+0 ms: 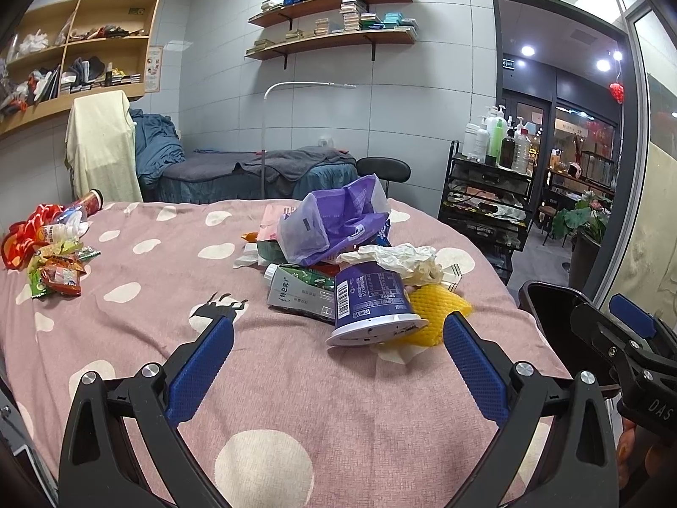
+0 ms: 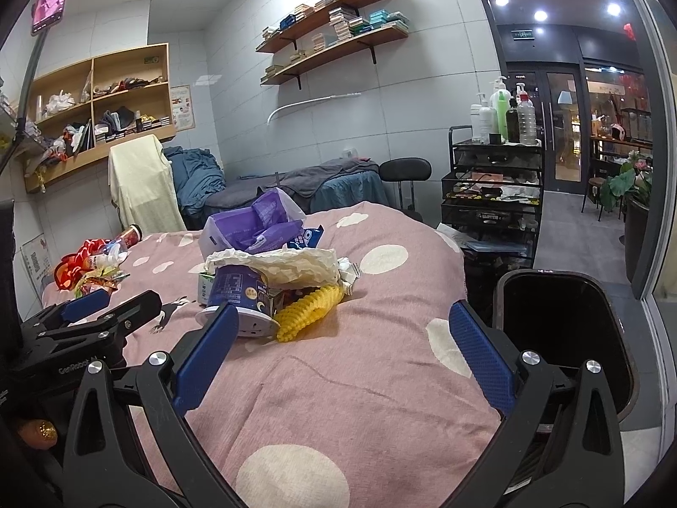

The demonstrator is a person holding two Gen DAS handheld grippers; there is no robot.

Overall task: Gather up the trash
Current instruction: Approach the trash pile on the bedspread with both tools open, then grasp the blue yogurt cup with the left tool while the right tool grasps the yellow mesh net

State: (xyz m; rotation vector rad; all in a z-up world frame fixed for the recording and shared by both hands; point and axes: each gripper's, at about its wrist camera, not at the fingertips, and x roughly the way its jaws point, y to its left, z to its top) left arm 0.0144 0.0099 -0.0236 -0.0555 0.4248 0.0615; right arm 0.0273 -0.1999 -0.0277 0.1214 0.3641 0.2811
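Note:
A pile of trash lies on the pink spotted cover (image 1: 275,381): an overturned purple cup (image 1: 372,302), a grey drink carton (image 1: 296,292), yellow foam netting (image 1: 440,309), crumpled white paper (image 1: 397,256) and a purple plastic bag (image 1: 334,220). My left gripper (image 1: 338,332) is open and empty, just in front of the cup. My right gripper (image 2: 345,324) is open and empty, near the cup (image 2: 239,296) and the netting (image 2: 306,311). A black bin (image 2: 562,330) stands open at the table's right edge.
A second heap of snack wrappers and a bottle (image 1: 55,249) lies at the far left of the cover. A black trolley with bottles (image 1: 491,194), a stool (image 1: 383,169) and a massage bed (image 1: 254,178) stand behind. The right gripper shows in the left wrist view (image 1: 626,338).

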